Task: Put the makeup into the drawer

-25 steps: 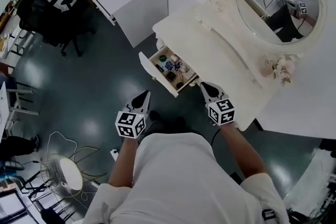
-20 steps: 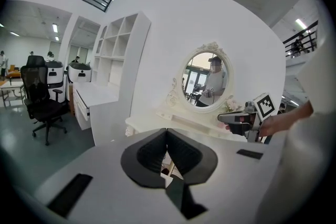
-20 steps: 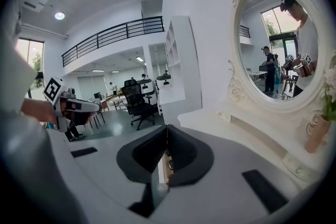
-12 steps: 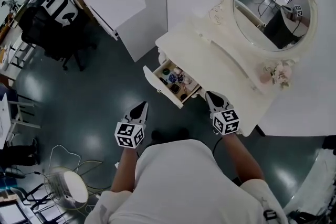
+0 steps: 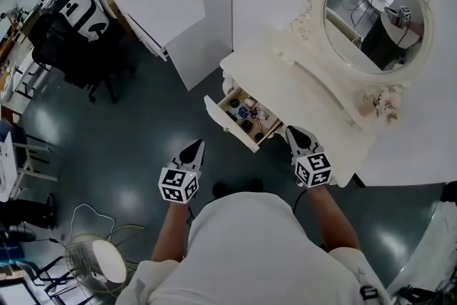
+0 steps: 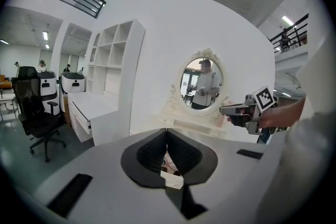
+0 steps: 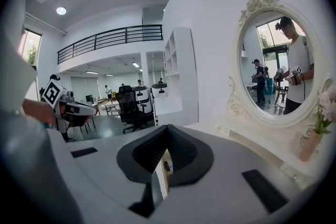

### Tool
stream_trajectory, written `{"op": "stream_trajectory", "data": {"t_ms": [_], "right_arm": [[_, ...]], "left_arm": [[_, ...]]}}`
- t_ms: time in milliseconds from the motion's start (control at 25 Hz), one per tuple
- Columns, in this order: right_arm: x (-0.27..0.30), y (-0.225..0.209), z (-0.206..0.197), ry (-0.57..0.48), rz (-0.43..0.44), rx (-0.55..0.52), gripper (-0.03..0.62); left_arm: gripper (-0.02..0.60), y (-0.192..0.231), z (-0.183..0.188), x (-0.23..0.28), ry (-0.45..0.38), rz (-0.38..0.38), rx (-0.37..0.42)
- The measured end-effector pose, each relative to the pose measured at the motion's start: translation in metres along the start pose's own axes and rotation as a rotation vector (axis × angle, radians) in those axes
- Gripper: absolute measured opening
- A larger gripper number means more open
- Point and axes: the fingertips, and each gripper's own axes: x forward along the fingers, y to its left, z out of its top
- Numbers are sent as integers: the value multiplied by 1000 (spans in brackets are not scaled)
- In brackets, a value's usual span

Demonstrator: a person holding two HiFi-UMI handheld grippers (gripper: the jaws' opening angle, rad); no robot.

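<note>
The white drawer (image 5: pixel 226 124) of the dressing table (image 5: pixel 285 71) stands pulled out, with several small makeup items (image 5: pixel 247 114) lying inside. My left gripper (image 5: pixel 196 145) hangs over the floor, left of the drawer's front, shut and empty. My right gripper (image 5: pixel 291 131) is just right of the drawer by the table's front edge, also shut and empty. In the left gripper view the jaws (image 6: pixel 167 132) meet, and the drawer (image 6: pixel 172 181) shows below them. In the right gripper view the shut jaws (image 7: pixel 168 128) point past the drawer (image 7: pixel 161 170).
An oval mirror (image 5: pixel 371 18) and a small flower vase (image 5: pixel 386 105) stand at the back of the table. A white shelf unit (image 5: pixel 171 3) stands to its left, and a black office chair (image 5: pixel 75 46) further left. A fan (image 5: pixel 96 261) and cables lie on the dark floor behind me.
Both grippers have lifted a little, and the left one has drifted slightly away from the drawer front. Both stay shut. The drawer stays open.
</note>
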Motion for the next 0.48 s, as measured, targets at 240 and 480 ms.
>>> {"op": "stream_trajectory", "data": {"t_ms": [240,480], "right_arm": [[1,7,2,-8,-12,19,28],[-1,14,7,-12,-10,10,28]], "left_arm": [[17,5,-2,-5,-8,-3,-18],[17,10,1,-9,-17,-1,-26]]}}
